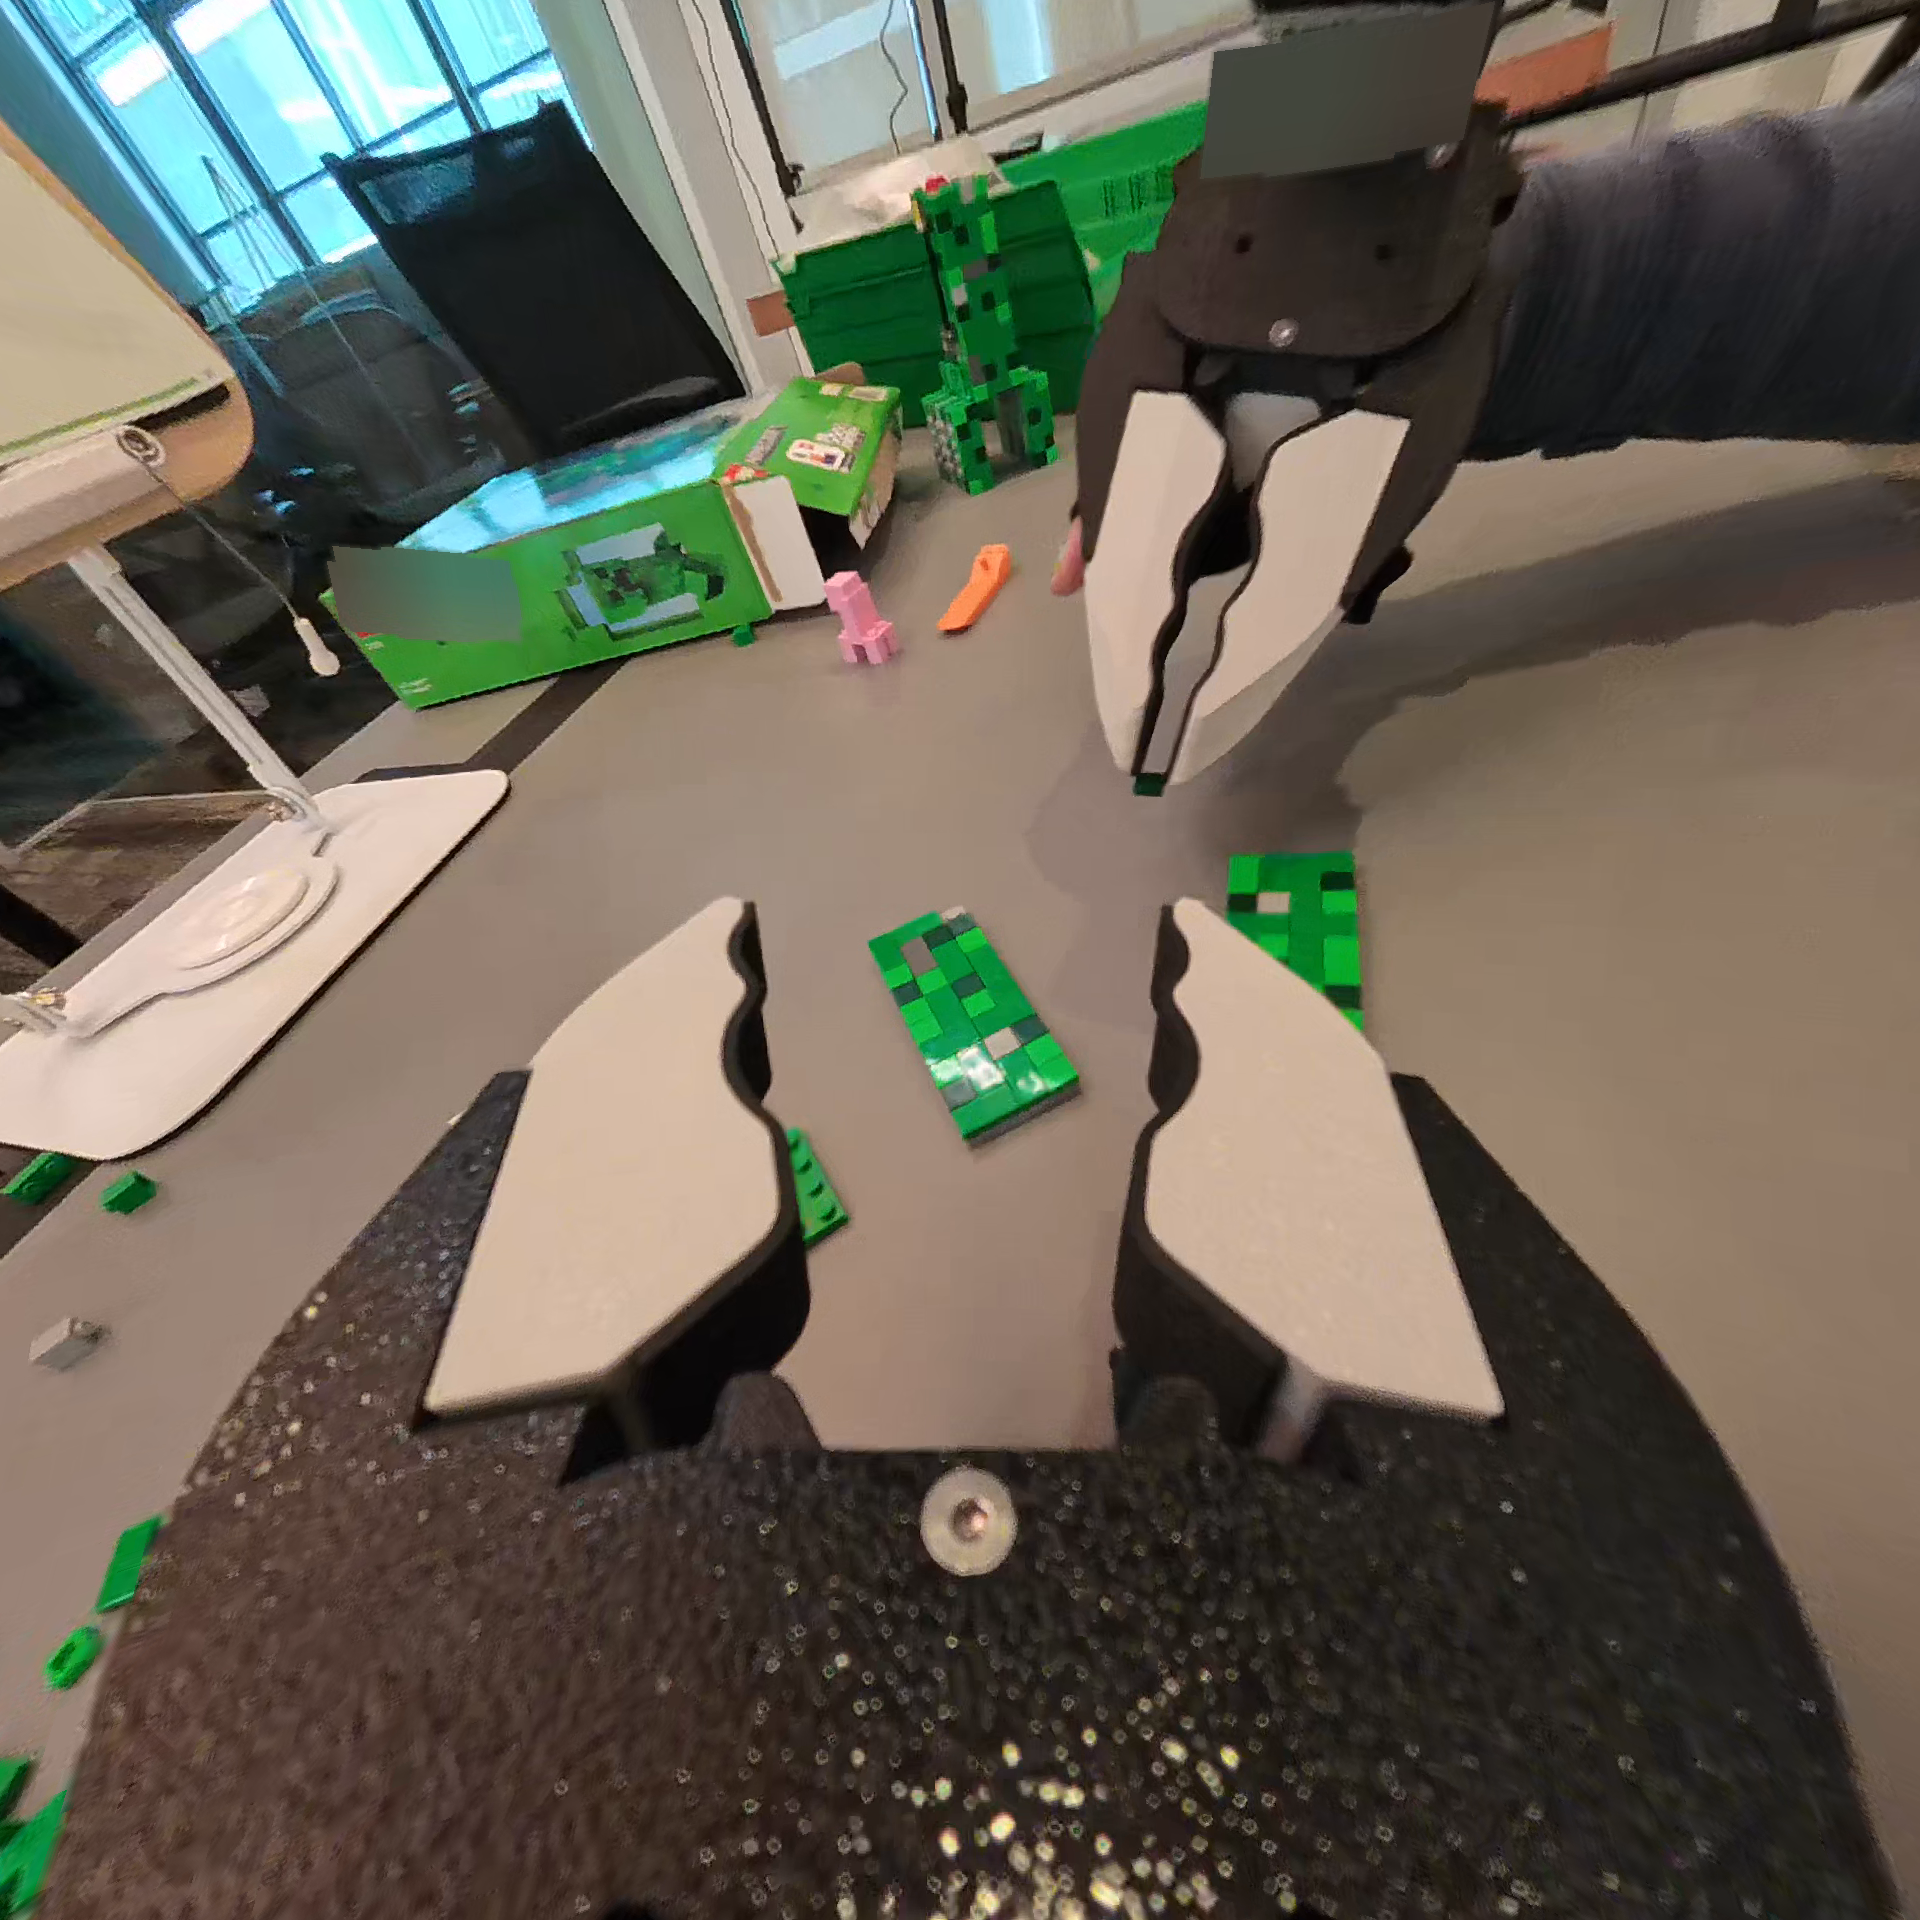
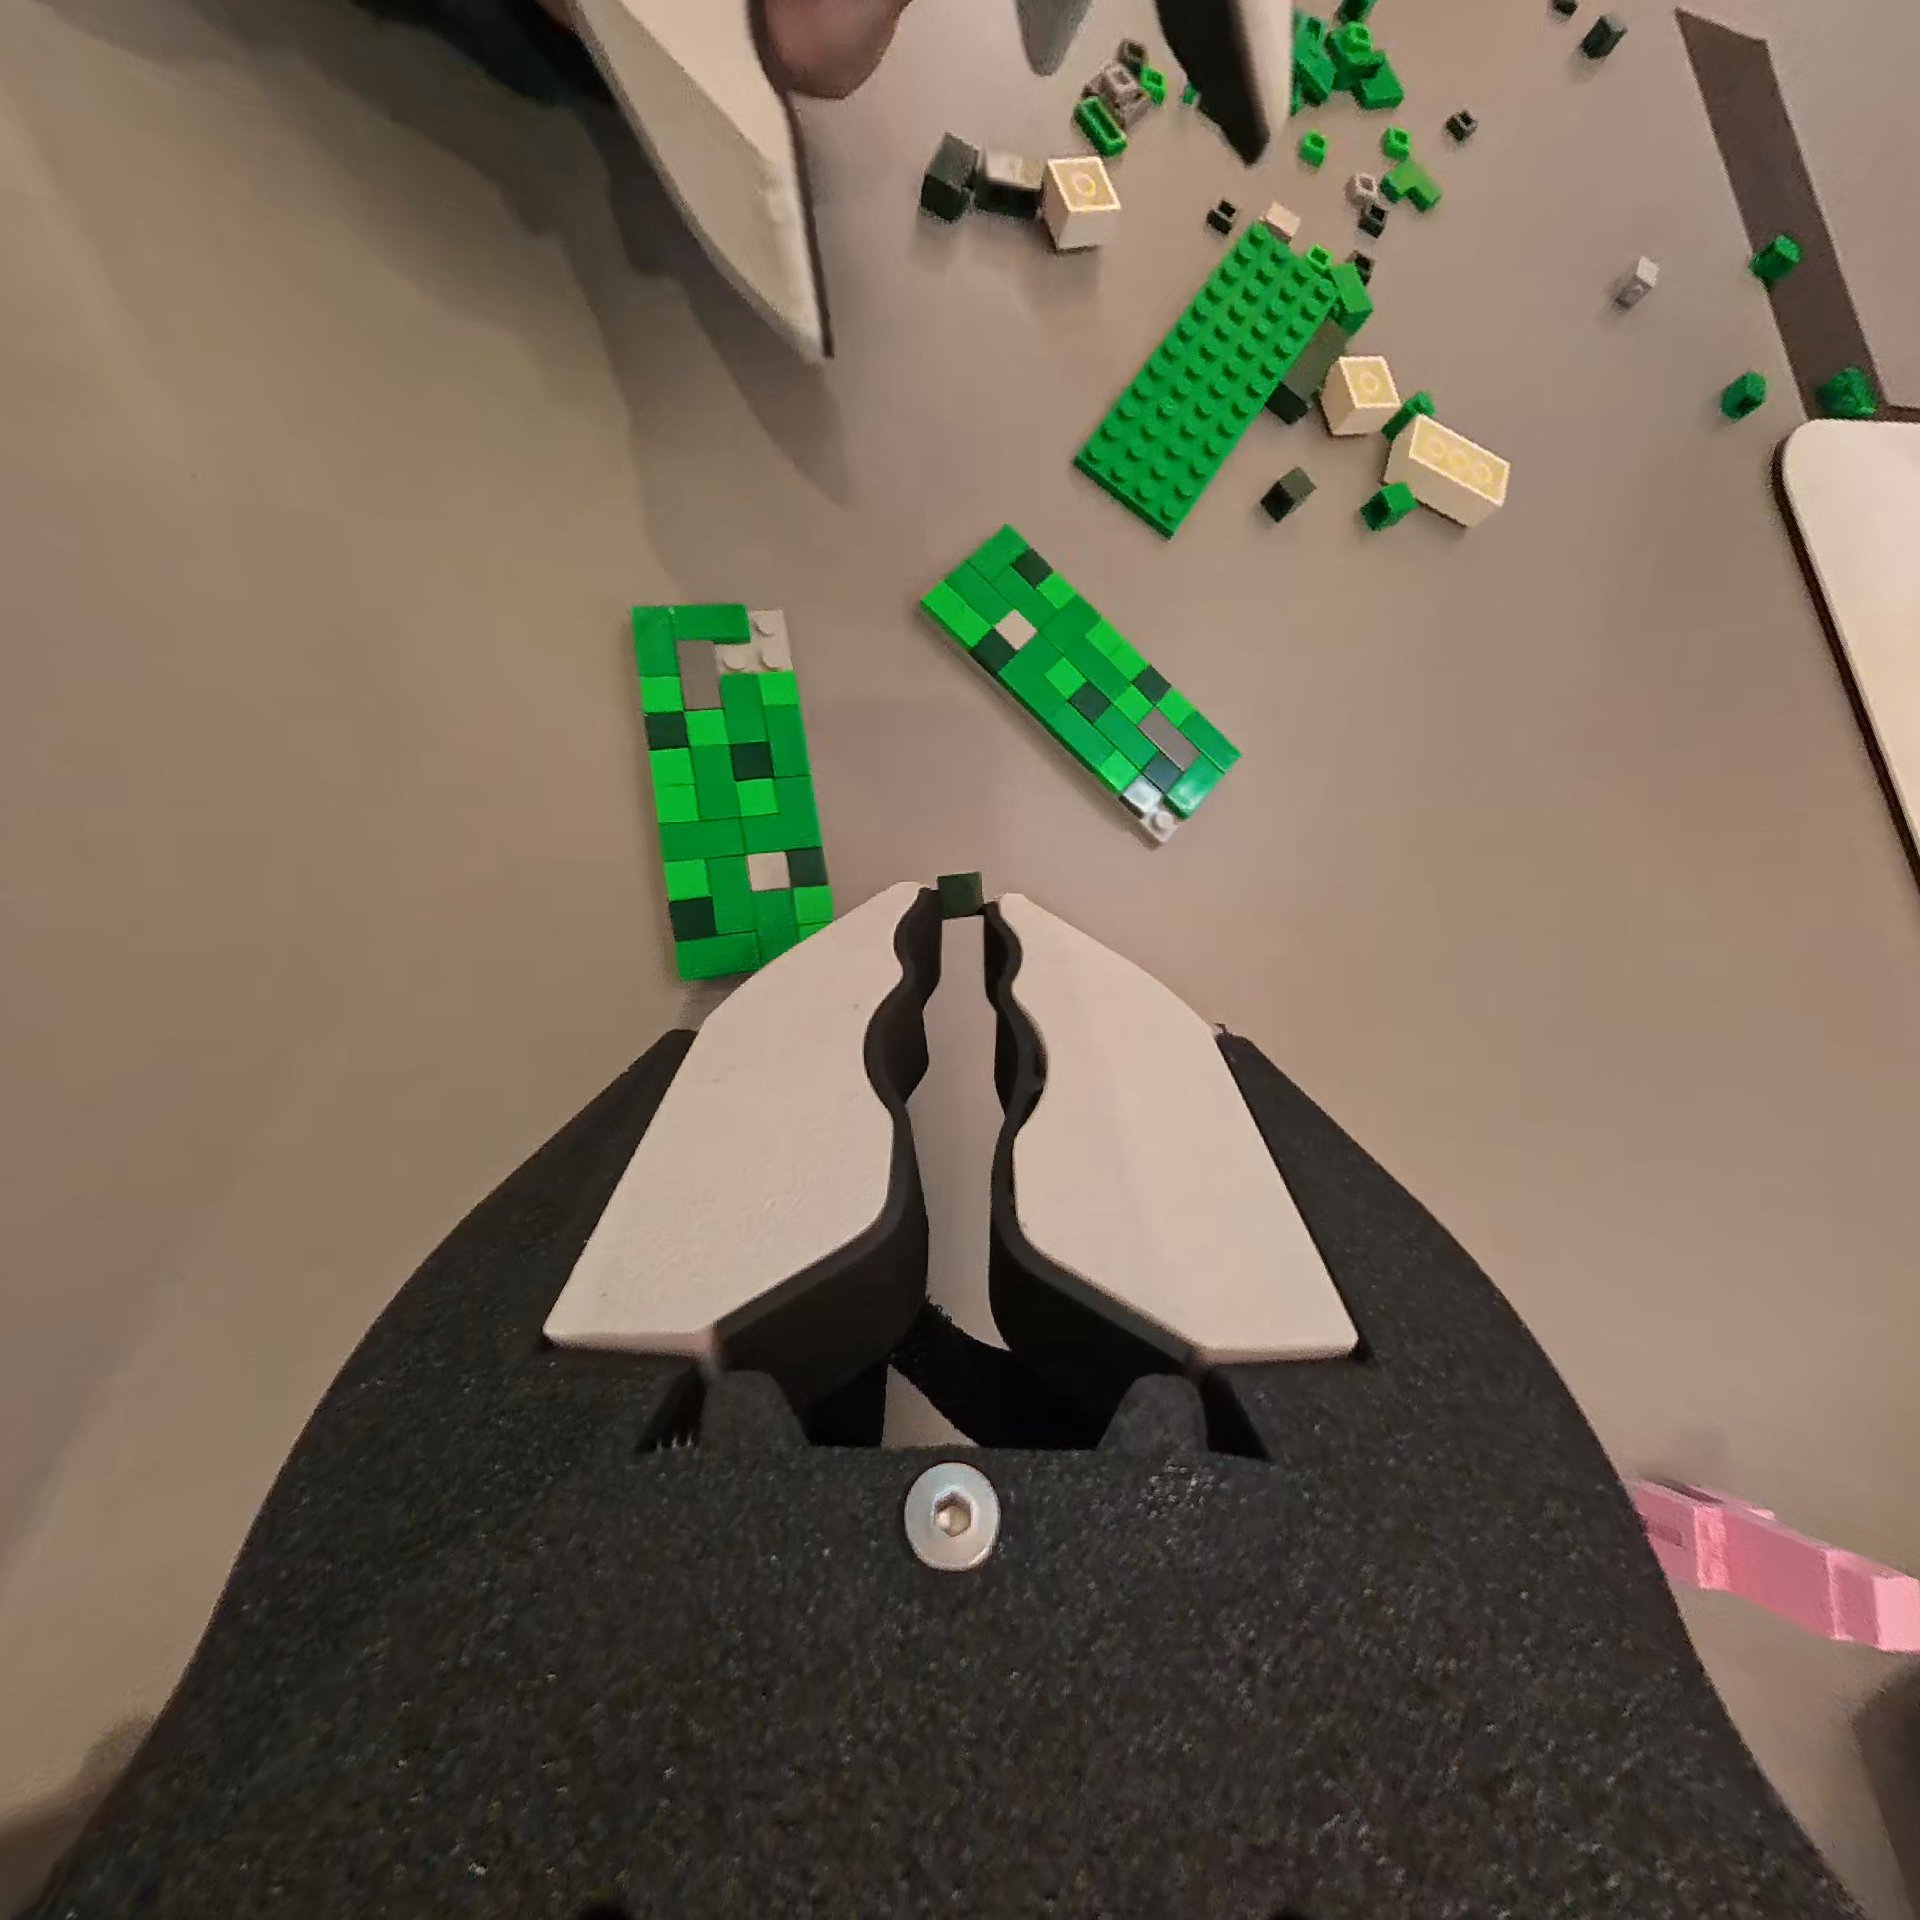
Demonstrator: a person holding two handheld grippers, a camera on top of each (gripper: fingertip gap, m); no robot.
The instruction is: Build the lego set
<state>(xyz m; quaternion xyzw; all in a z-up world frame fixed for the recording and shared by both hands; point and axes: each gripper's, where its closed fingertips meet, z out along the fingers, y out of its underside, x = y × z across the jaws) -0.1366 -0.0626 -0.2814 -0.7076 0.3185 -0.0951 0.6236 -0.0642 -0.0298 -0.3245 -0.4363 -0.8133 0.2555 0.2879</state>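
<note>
Two hand-held grippers work above a grey worktop (image 1: 727, 831) strewn with toy building bricks. The left gripper (image 1: 961, 925) has its jaws spread wide with nothing in them; it hangs over a flat rectangular panel of mixed green, dark green and grey tiles (image 1: 971, 1023), which lies on the worktop between the two white fingers (image 1: 644, 1122) without touching either. A second tiled green panel (image 1: 1299, 930) lies just beside the right-hand finger, partly hidden by it, and a small green studded plate (image 1: 816, 1190) peeks out beside the other finger.

The right gripper (image 2: 961, 904), held by a person's gloved hand (image 1: 1143, 436) with a grey sleeve (image 1: 1714, 291), has its jaws nearly closed, pinching a small dark green square tile (image 2: 958, 896) at the very fingertips. Seen from its own camera, that tile is held above bare worktop, between the near ends of the two tiled panels.

Farther off lie a long bright green studded baseplate (image 2: 1210, 384), cream blocks (image 2: 1444, 473) and many scattered small green and grey pieces (image 2: 1351, 62). Beyond the grippers stand an open green cardboard box (image 1: 613, 561), a small pink blocky figure (image 1: 862, 623), an orange brick separator tool (image 1: 977, 587) and a tall green pixel-patterned brick figure (image 1: 982, 343). A white lamp base (image 1: 229, 935) sits at the worktop's edge
</note>
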